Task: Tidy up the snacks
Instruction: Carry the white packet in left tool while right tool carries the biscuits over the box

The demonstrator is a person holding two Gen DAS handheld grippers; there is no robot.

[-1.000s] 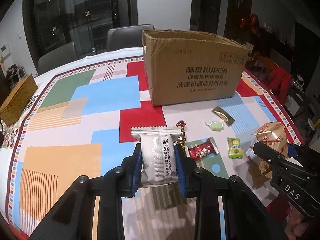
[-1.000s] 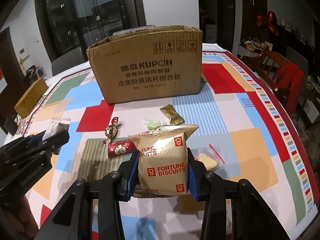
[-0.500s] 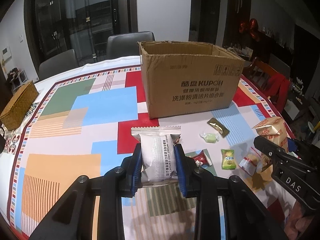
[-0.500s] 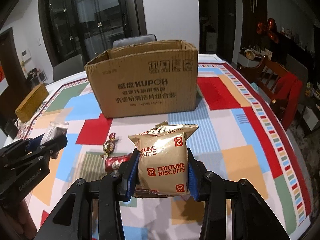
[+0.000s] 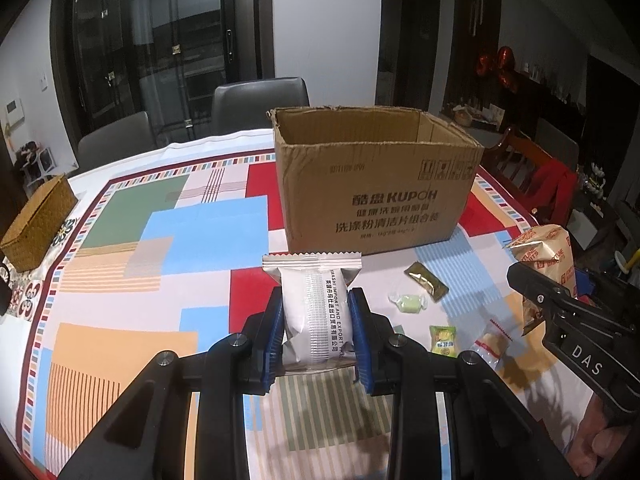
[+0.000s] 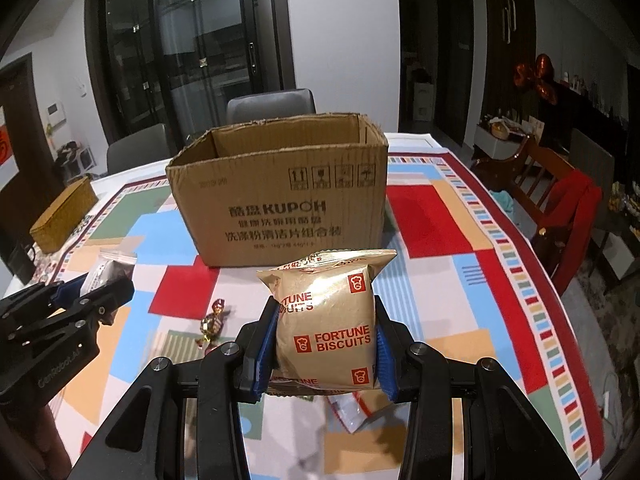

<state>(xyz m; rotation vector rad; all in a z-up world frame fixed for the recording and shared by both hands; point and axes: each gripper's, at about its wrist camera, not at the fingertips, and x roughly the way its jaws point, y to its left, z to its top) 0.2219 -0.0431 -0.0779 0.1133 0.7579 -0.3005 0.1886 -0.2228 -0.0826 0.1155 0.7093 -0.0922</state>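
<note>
My left gripper [image 5: 317, 328] is shut on a white snack packet [image 5: 314, 312] and holds it above the table, in front of an open cardboard box [image 5: 376, 196]. My right gripper [image 6: 326, 340] is shut on a gold Fortune Biscuits bag [image 6: 328, 328], also lifted, facing the same box [image 6: 280, 208]. The biscuit bag shows at the right of the left wrist view [image 5: 546, 254]. Small sweets lie on the table: a pale green candy [image 5: 409, 303], a brown sachet [image 5: 426, 286], a green packet [image 5: 443, 340], a clear packet [image 5: 490, 346] and a gold and red wrapped candy [image 6: 212, 322].
The table carries a patterned cloth [image 5: 160, 248]. A wicker basket [image 5: 38, 222] sits at its far left edge. Grey chairs [image 5: 260, 104] stand behind the table, and a wooden chair with a red garment [image 6: 568, 204] stands to the right.
Both grippers have risen with their packets, so the box's open top and inside now show. The sweets on the table look farther below.
</note>
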